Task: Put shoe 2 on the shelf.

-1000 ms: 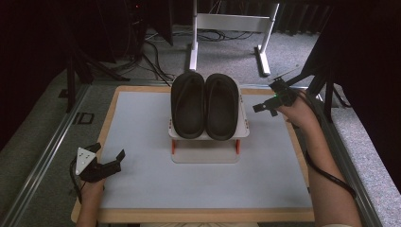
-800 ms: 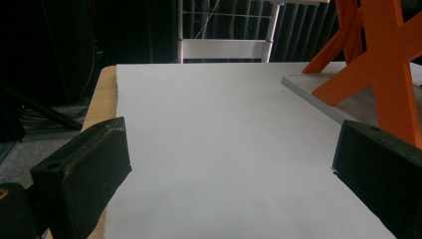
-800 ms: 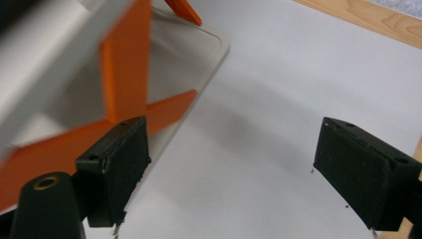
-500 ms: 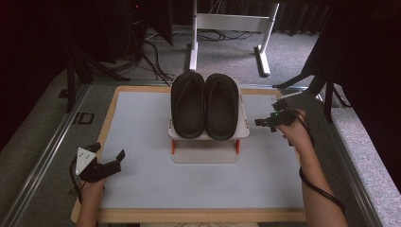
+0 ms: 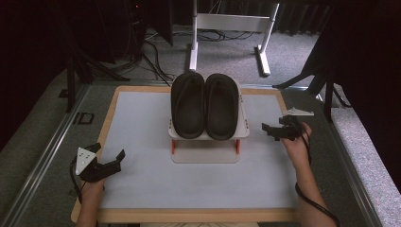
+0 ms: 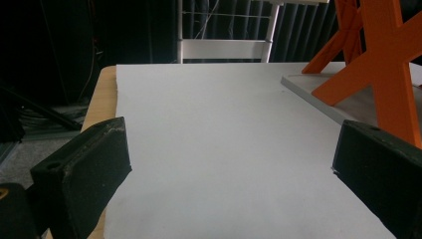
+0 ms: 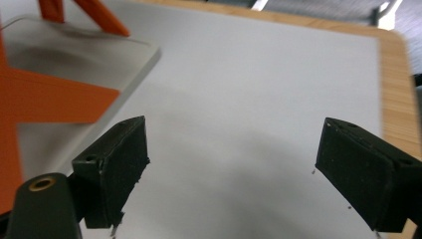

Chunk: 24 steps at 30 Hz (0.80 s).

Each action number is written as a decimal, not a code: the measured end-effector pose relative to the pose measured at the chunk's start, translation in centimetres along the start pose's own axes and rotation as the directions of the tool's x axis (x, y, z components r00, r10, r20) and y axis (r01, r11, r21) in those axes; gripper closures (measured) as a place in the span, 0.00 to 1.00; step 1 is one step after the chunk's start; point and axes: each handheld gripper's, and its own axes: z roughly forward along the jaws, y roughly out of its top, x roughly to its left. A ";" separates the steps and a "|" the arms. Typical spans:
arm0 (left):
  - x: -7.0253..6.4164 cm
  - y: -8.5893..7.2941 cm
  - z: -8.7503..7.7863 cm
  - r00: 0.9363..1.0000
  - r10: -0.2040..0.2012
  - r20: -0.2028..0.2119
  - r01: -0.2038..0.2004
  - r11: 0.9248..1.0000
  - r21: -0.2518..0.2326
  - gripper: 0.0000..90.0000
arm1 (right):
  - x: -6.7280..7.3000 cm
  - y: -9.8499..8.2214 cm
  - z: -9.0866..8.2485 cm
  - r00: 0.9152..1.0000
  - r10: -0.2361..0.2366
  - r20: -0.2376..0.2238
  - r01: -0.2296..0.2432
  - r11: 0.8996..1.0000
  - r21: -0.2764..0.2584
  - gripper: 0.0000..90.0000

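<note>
- The left gripper sits nearest the person, in front of and to the left of the small rack, low over the table's white mat; its jaws stand wide apart with nothing between them, as the left gripper view also shows.
- The person's left hand holds it from the near table edge.
- The right gripper hangs just right of the rack, level with its top shelf, pointing toward it; its jaws are spread wide and empty in the right gripper view.
- The right hand grips it, with a black cable trailing along the forearm.
- The rack stands mid-table on orange legs over a grey base plate.
- A pair of black sandals lies side by side on the rack's top shelf, toes pointing away.
- Beyond the rack, past the table's wooden rim, a white metal frame stands on grey carpet.
</note>
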 end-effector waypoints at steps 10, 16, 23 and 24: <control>0.0 0.0 0.0 1.000 0.002 -0.001 -0.002 1.000 0.002 0.01 | -0.8 -3.4 -1.2 0.999 0.008 0.053 -0.002 0.994 -0.110 0.13; 0.0 0.0 0.0 1.000 0.003 -0.002 -0.003 1.000 0.002 0.01 | -1.0 -5.3 -2.1 0.994 0.023 0.103 -0.008 0.990 -0.139 0.12; 0.0 0.0 0.0 1.000 0.005 -0.002 -0.005 1.000 0.001 0.01 | -1.1 -7.1 -3.2 0.989 0.045 0.142 -0.020 0.985 -0.171 0.12; 0.0 0.0 0.0 1.000 0.007 -0.002 -0.007 1.000 0.003 0.01 | -1.1 -7.3 -3.4 0.988 0.052 0.145 -0.026 0.984 -0.177 0.12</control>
